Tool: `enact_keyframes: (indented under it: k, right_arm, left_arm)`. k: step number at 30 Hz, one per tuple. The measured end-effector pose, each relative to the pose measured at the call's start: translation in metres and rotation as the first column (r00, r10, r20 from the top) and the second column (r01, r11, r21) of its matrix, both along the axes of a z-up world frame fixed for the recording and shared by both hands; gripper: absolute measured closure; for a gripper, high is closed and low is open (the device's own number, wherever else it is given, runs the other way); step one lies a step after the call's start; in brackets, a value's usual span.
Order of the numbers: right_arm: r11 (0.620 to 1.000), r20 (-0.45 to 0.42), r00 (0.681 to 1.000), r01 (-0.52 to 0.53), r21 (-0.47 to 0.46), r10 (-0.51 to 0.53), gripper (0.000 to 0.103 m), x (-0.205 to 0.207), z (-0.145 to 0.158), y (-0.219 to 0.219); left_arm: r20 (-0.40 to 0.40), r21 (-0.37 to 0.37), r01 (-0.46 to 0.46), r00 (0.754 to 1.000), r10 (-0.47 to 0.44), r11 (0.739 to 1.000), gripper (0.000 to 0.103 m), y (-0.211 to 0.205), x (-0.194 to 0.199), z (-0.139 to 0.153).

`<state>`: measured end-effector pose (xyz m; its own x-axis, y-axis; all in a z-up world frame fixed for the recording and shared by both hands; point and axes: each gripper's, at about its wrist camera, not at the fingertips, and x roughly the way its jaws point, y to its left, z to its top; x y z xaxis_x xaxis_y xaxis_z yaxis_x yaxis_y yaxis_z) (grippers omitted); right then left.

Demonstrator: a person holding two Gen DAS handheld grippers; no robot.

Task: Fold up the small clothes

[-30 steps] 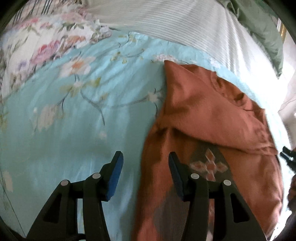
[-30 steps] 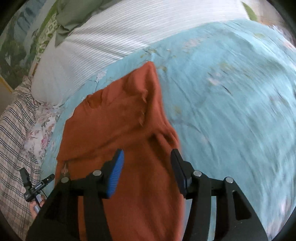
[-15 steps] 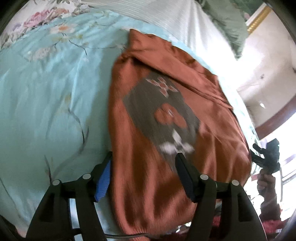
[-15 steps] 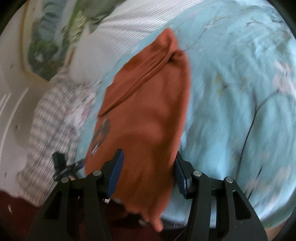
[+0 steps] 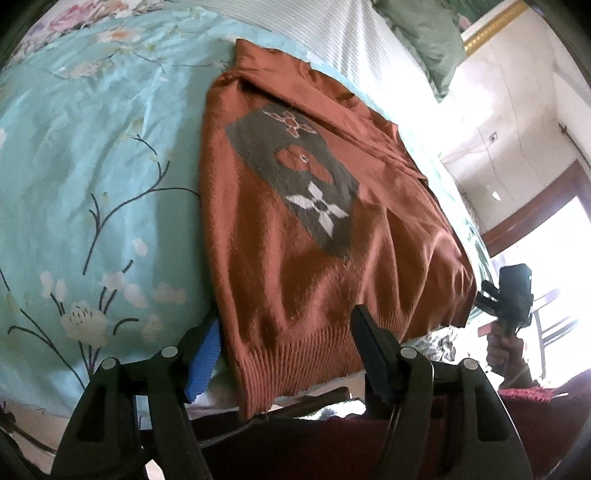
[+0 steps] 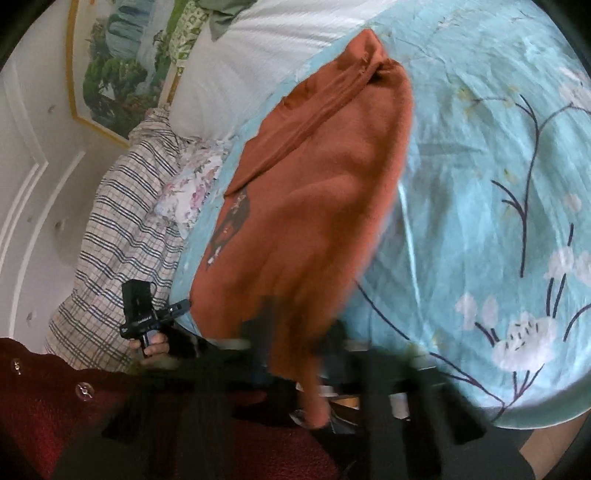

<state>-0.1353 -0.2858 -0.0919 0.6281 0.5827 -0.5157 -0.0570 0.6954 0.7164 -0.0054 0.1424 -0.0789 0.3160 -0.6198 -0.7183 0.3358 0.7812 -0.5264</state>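
A rust-orange knit sweater with a grey patterned patch lies on the bed, its ribbed hem hanging over the near edge. It also shows in the right wrist view. My left gripper is open, its fingers either side of the hem's left corner. My right gripper is badly blurred; its jaws stand either side of the hem's other corner, and I cannot tell whether they are shut. It also shows far right in the left wrist view.
The bed has a light-blue floral cover. A white striped pillow and a green pillow lie at the head. A plaid cloth and a framed picture are to the left in the right wrist view.
Both grippers have pulled back toward the bed's near edge, down to the sweater's hem. The sweater now fills more of each view. The right gripper view has become blurred.
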Motion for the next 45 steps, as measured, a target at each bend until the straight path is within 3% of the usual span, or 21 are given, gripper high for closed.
enact_keyframes:
  k: [2, 4, 7, 11, 15, 18, 20, 21, 22, 25, 32, 35, 40, 45]
  right_arm:
    - [1.000, 0.001, 1.000, 0.001, -0.017, -0.001, 0.097, -0.002, 0.002, -0.002]
    - [1.000, 0.025, 1.000, 0.008, 0.014, -0.008, 0.097, -0.008, 0.007, -0.009]
    - [0.998, 0.059, 0.998, 0.001, 0.069, -0.005, 0.097, -0.013, 0.011, -0.018]
    - [0.997, -0.002, 1.000, -0.030, 0.069, 0.030, 0.093, -0.006, 0.000, -0.014]
    - [0.997, -0.043, 0.996, -0.074, 0.029, 0.075, 0.092, -0.002, -0.010, -0.003]
    - [0.996, -0.030, 0.996, -0.082, 0.029, 0.083, 0.092, -0.001, -0.012, 0.002]
    - [0.995, -0.002, 0.996, -0.086, 0.045, 0.086, 0.095, -0.003, -0.008, 0.001]
    - [0.994, 0.021, 0.996, -0.088, 0.061, 0.087, 0.095, -0.005, -0.004, 0.000]
    - [0.993, 0.040, 0.996, -0.089, 0.077, 0.086, 0.095, -0.006, 0.000, -0.003]
    - [0.988, 0.099, 0.992, -0.086, 0.126, 0.074, 0.095, -0.011, 0.012, -0.012]
    - [0.976, 0.181, 0.981, -0.100, 0.193, 0.065, 0.095, -0.008, 0.030, -0.016]
    - [0.976, 0.176, 0.982, -0.102, 0.194, 0.067, 0.095, -0.006, 0.029, -0.015]
    - [0.978, 0.160, 0.986, -0.086, 0.192, 0.055, 0.095, -0.011, 0.024, -0.019]
    - [0.977, 0.151, 0.987, -0.085, 0.195, 0.056, 0.095, -0.012, 0.020, -0.019]
  left_arm:
    - [0.007, 0.020, 0.001, 1.000, -0.001, 1.000, 0.054, -0.002, 0.000, -0.001]
    - [0.022, 0.057, -0.003, 1.000, 0.001, 0.998, 0.092, -0.004, 0.000, -0.002]
    - [0.028, 0.064, 0.003, 1.000, -0.005, 0.998, 0.092, 0.000, 0.001, 0.000]
    - [0.024, 0.096, 0.025, 0.999, -0.028, 0.995, 0.090, -0.003, 0.001, 0.001]
    - [-0.034, 0.055, 0.060, 0.998, -0.058, 0.997, 0.071, -0.002, 0.005, -0.006]
    - [-0.063, 0.035, 0.084, 0.995, -0.082, 0.996, 0.066, -0.003, 0.006, -0.008]
    - [-0.060, 0.052, 0.104, 0.993, -0.101, 0.993, 0.069, -0.006, 0.006, -0.009]
    - [-0.053, 0.065, 0.114, 0.992, -0.111, 0.991, 0.075, -0.008, 0.004, -0.009]
    - [-0.040, 0.083, 0.118, 0.993, -0.115, 0.989, 0.092, -0.010, 0.003, -0.009]
    - [-0.020, 0.098, 0.115, 0.993, -0.113, 0.989, 0.093, -0.009, -0.003, -0.007]
    - [0.032, 0.004, 0.073, 0.997, -0.073, 0.997, 0.096, 0.009, -0.015, 0.014]
    - [0.025, -0.049, 0.069, 0.997, -0.068, 0.996, 0.095, 0.014, -0.014, 0.018]
    - [-0.015, -0.009, 0.076, 0.997, -0.076, 0.997, 0.095, 0.011, -0.012, 0.003]
    - [-0.060, -0.032, 0.056, 0.996, -0.058, 0.998, 0.095, 0.019, -0.011, -0.014]
